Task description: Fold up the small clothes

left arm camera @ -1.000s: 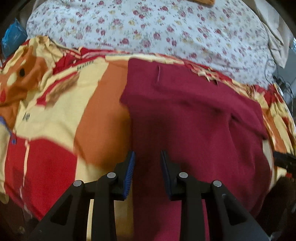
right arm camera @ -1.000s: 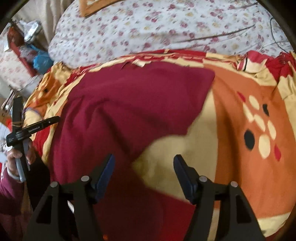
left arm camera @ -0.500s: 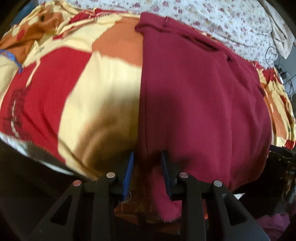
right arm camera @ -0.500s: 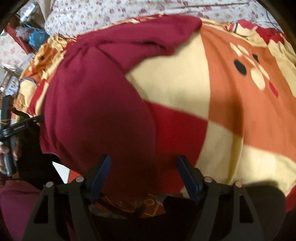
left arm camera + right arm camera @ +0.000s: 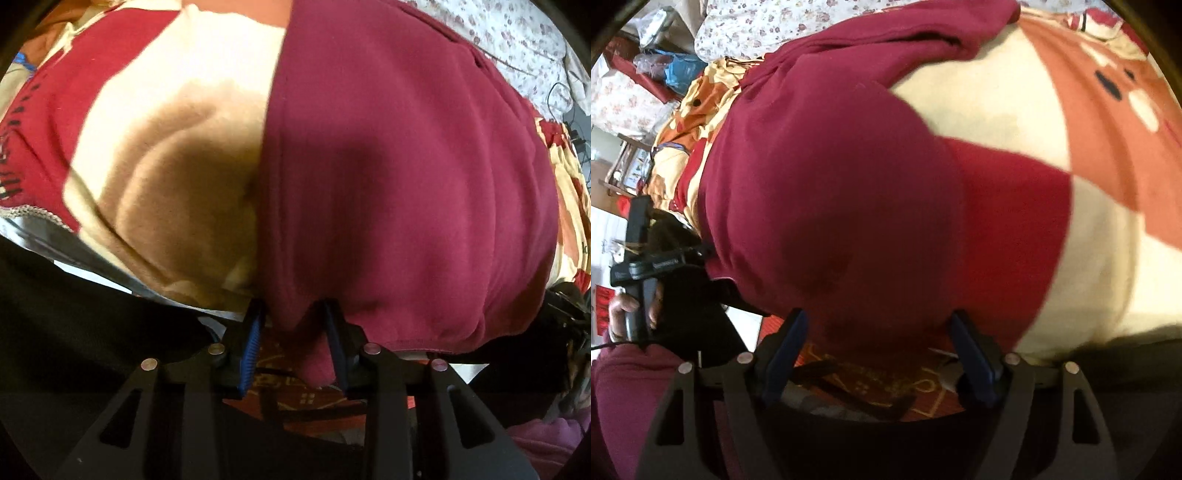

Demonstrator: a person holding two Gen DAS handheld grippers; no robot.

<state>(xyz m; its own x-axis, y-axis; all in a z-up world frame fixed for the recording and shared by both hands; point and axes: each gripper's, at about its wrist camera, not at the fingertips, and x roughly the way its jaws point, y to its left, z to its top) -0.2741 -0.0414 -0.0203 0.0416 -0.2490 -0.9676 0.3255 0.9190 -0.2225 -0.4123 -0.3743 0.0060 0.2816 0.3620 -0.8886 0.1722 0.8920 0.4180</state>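
While both grippers tip steeply down over the near edge of the bed, the maroon garment (image 5: 406, 177) lies spread on the fleece blanket (image 5: 177, 155), its near hem hanging a little over the edge. The left gripper (image 5: 291, 343) straddles the garment's near left corner: a fold of the hem sits between the blue ribbed pads, and the jaws are opening, the right pad close against the cloth, the left one clear of it. The right gripper (image 5: 877, 354) stands at the near right corner with its jaws opening wide; the rounded edge of the cloth lies between them, neither pad pressing on it.

From the right wrist view a hand (image 5: 631, 310) in a maroon sleeve grasps the handle of the other gripper, off to the left.

That garment looks like soft, thick knit, matte, with a stitched hem and a seam along its left side. Its long axis runs away from the person, toward the floral sheet (image 5: 517, 40) at the far side. Under it the blanket is plush, in big cream, red and orange blocks.
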